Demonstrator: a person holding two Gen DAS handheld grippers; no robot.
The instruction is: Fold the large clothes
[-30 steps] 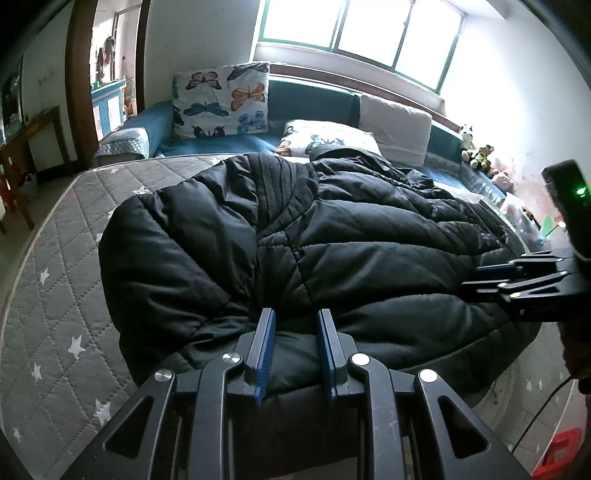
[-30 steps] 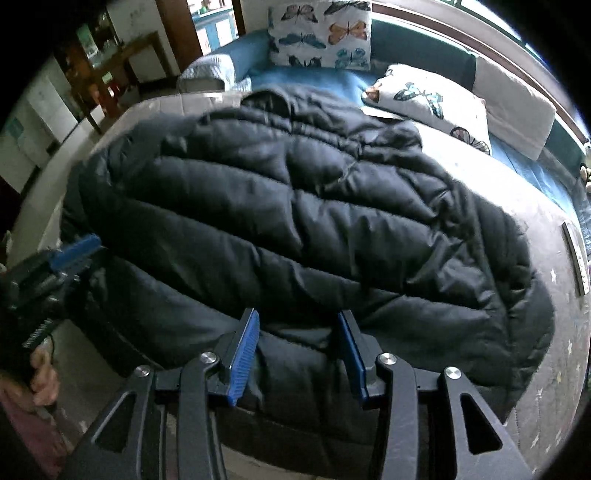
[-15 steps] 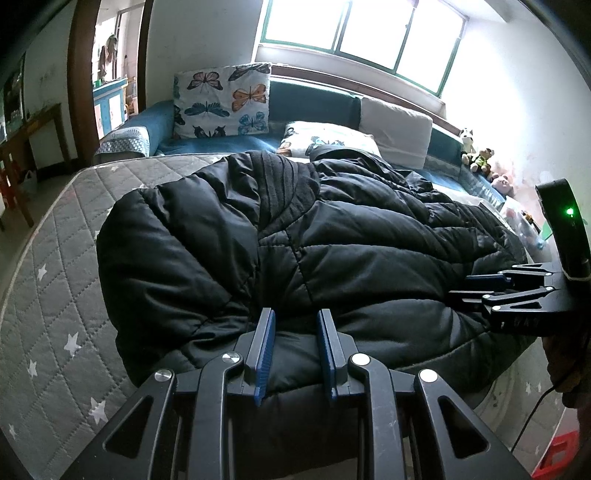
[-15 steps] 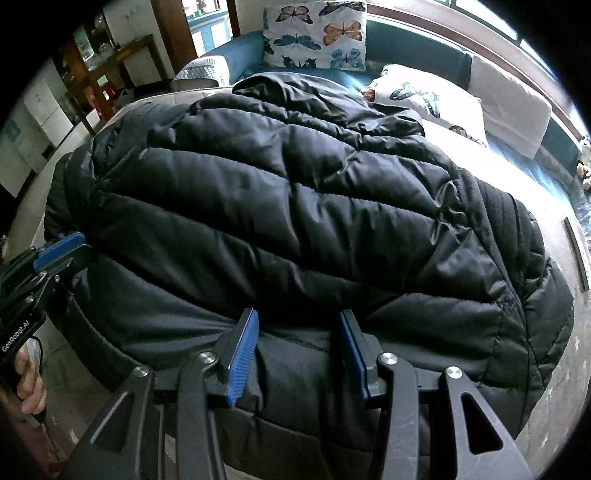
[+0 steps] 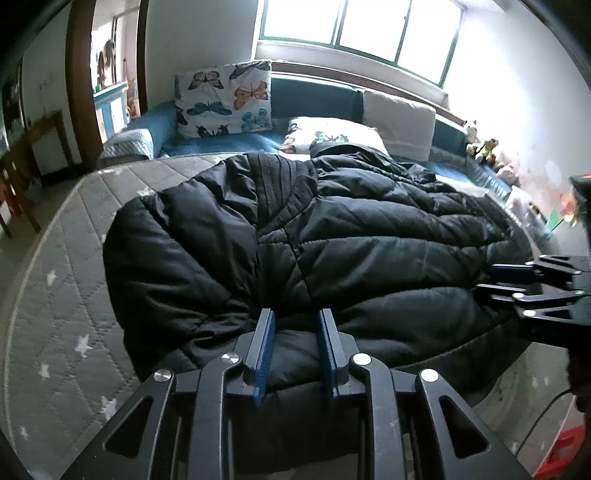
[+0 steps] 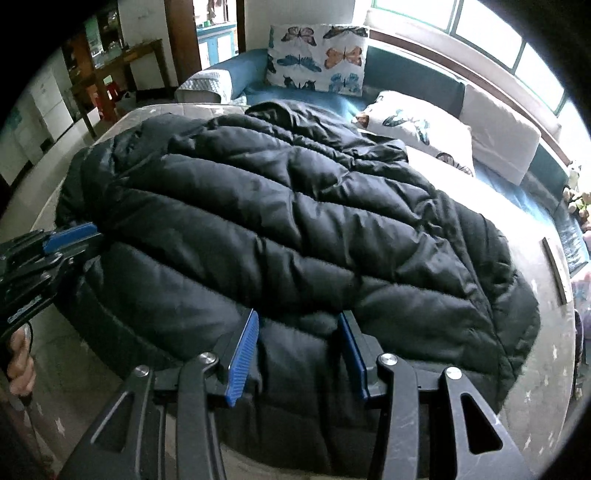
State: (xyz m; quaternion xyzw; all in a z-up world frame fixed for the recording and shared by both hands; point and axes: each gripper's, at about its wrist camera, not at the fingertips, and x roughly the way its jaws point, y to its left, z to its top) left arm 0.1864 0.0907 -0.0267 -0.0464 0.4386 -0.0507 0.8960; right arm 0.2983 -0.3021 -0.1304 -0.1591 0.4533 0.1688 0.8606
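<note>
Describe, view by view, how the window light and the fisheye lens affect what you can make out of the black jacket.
Left wrist view: window is blown out and whitens the right-hand wall; jacket reads dark, quilting faint. Right wrist view: light rakes the jacket, showing seams; mattress edge bows, corners black.

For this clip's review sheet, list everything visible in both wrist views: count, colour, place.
puffer jacket: one, black, spread over the mattress, near hem hanging off the edge
mattress: one, grey with white stars, under the jacket
butterfly cushion: one, white with coloured butterflies, upright against the teal backrest
butterfly pillow: one, white, lying flat behind the jacket
plain cushion: one, off-white, leaning on the backrest
stuffed toys: a few, mixed colours, far right corner
left gripper: black with blue pads, closed on the jacket's near hem
right gripper: black with blue pads, closed on the hem
hand: one, holding the left gripper's handle
</note>
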